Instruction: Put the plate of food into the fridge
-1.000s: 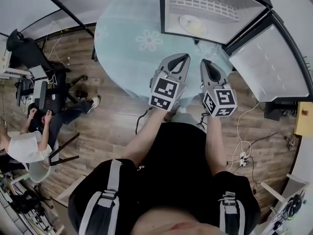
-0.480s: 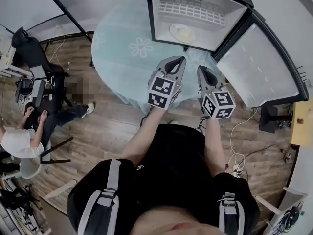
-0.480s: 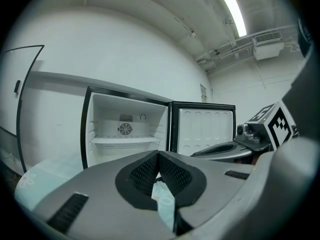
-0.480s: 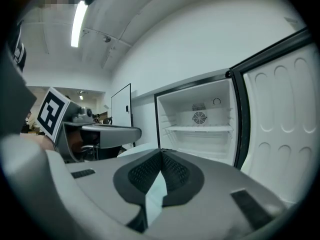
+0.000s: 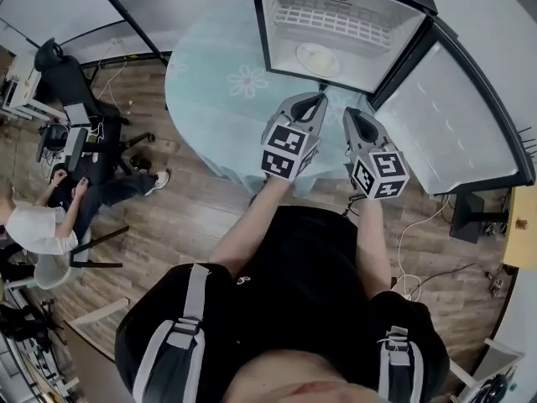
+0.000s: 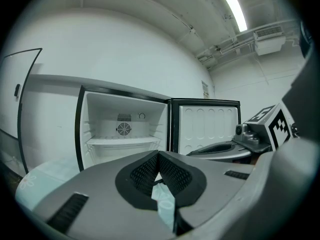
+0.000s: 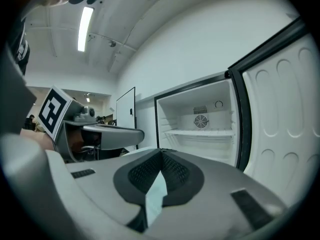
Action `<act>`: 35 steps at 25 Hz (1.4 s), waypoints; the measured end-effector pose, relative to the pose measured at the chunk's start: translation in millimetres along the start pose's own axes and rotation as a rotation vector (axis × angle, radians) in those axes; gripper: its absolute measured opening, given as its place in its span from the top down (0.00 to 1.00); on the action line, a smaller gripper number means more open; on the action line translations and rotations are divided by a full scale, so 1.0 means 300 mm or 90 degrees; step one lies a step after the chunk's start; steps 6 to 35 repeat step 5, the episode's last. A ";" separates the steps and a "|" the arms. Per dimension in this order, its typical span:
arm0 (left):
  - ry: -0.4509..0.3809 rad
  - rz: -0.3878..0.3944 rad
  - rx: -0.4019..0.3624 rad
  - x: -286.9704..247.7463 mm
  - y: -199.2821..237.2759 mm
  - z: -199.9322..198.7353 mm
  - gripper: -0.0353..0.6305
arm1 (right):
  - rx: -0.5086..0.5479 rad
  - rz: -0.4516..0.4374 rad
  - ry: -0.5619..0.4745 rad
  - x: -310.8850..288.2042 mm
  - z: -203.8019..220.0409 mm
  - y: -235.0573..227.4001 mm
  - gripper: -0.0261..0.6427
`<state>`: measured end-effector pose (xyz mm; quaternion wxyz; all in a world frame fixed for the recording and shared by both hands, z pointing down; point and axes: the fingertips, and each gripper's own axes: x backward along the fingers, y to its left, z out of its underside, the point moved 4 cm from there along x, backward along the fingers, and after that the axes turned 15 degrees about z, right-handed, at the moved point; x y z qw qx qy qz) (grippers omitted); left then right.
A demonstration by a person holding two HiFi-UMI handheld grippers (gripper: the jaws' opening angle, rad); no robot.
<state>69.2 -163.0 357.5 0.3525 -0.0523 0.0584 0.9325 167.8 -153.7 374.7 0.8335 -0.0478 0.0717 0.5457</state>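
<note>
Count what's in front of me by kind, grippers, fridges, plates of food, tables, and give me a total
Grippers: 2 (left gripper, right gripper)
Fridge: 1
Plate of food: 1
Table: 1
Total: 5

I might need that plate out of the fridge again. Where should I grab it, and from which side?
Pinch the near rim of the plate, coming in level through the open front of the fridge. The plate lies flat on the fridge floor with the food in its middle, so the rim is the bare part to hold. The wire shelf above probably rules out a reach from overhead.
</note>
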 end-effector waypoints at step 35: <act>-0.011 -0.011 -0.015 0.003 0.032 -0.038 0.94 | 0.001 -0.004 -0.022 -0.022 -0.053 -0.005 0.96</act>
